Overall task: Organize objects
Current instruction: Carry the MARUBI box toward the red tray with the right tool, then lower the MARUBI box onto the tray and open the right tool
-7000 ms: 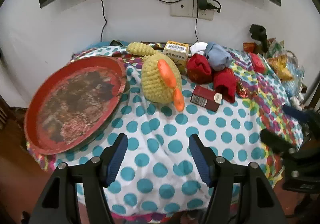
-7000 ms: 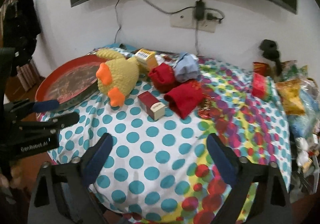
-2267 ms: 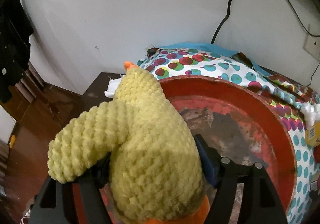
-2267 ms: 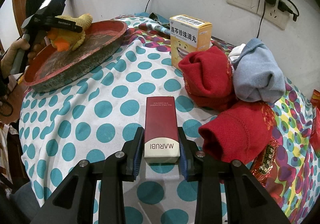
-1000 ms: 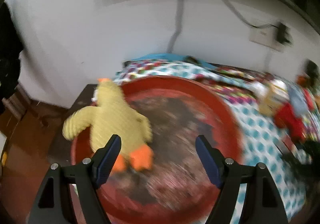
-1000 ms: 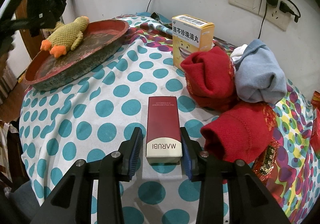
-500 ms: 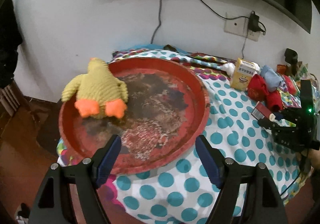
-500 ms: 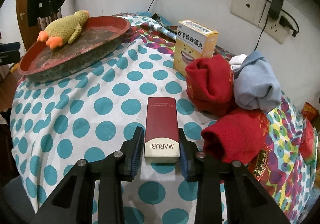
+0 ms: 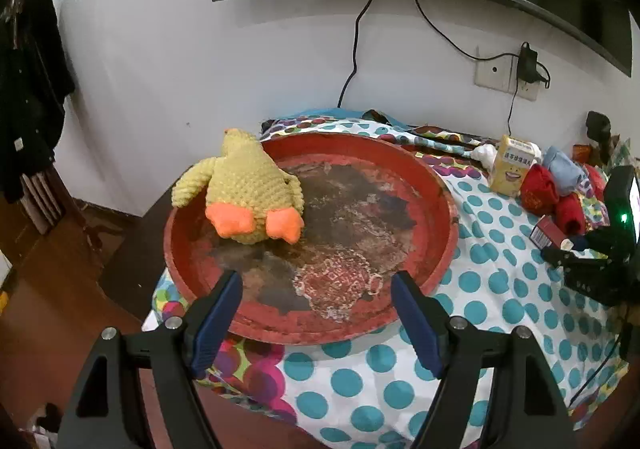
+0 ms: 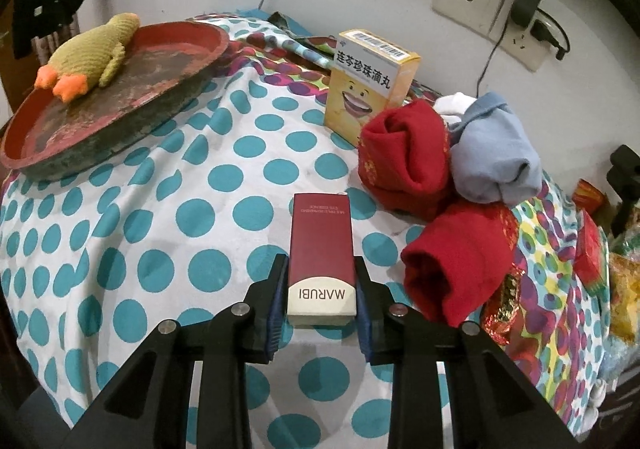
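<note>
A dark red box marked MARUBI (image 10: 322, 241) lies on the dotted tablecloth. My right gripper (image 10: 320, 260) is closing its jaws on the box's near end, and both blue pads touch its sides. A yellow knitted duck (image 9: 248, 189) with orange feet lies at the left edge of the round red tray (image 9: 448, 217). My left gripper (image 9: 316, 277) hangs open just in front of the tray's near rim with nothing between its fingers. In the right wrist view the duck (image 10: 92, 49) and the tray (image 10: 100, 129) are at the far left.
A yellow medicine box (image 10: 370, 85) stands behind two red socks (image 10: 404, 157) and a grey-blue sock (image 10: 492, 157). Snack packets (image 10: 592, 257) crowd the right edge. A wall socket (image 10: 480, 5), cables and a screen are behind. The floor drops off left of the tray.
My left gripper has drawn back from the tray and steadied, with the duck left lying on it. My right gripper's jaws have narrowed onto the red box.
</note>
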A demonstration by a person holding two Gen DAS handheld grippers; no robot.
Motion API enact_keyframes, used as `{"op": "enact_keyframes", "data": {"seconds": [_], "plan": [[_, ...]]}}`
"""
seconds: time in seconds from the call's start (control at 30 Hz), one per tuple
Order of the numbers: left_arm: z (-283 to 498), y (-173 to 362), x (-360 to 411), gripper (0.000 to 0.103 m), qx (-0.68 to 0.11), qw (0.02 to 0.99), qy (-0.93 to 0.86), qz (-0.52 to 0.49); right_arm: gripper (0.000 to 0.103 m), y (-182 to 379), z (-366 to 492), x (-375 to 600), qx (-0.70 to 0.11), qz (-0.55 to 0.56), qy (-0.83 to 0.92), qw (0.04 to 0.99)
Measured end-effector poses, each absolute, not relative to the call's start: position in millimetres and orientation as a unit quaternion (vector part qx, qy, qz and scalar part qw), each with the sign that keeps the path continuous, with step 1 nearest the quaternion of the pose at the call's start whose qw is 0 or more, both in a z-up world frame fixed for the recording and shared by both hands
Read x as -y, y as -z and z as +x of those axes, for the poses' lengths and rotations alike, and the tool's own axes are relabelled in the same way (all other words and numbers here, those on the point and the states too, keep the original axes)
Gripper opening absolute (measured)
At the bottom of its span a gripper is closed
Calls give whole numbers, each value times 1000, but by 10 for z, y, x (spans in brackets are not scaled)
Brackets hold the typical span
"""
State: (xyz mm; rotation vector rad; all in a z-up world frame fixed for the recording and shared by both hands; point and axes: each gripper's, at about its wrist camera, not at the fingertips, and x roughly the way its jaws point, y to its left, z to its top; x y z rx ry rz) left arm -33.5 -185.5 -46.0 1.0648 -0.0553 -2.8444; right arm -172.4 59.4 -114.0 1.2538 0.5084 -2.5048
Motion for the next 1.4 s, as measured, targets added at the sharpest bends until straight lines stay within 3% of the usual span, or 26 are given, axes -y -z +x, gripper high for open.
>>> {"op": "enact_keyframes", "data": {"seconds": [0.37, 0.57, 0.97, 1.17, 1.4], "plan": [[-344, 457, 2032, 79, 8, 51, 937, 346, 27, 1113, -1696, -547, -133, 459, 874, 88], [-359, 413, 2372, 79, -46, 68, 935, 344, 27, 904, -1689, -378, -119, 440, 885, 93], [-355, 466, 2871, 79, -124, 110, 923, 348, 27, 442, -2091, 559, -106, 413, 880, 209], [-399, 518, 2898, 79, -108, 125, 919, 359, 27, 565, -2538, 1287, -120, 442, 846, 273], [-426, 605, 2973, 79, -111, 132, 912, 372, 27, 799, -3083, 1912, -141, 466, 830, 274]]}}
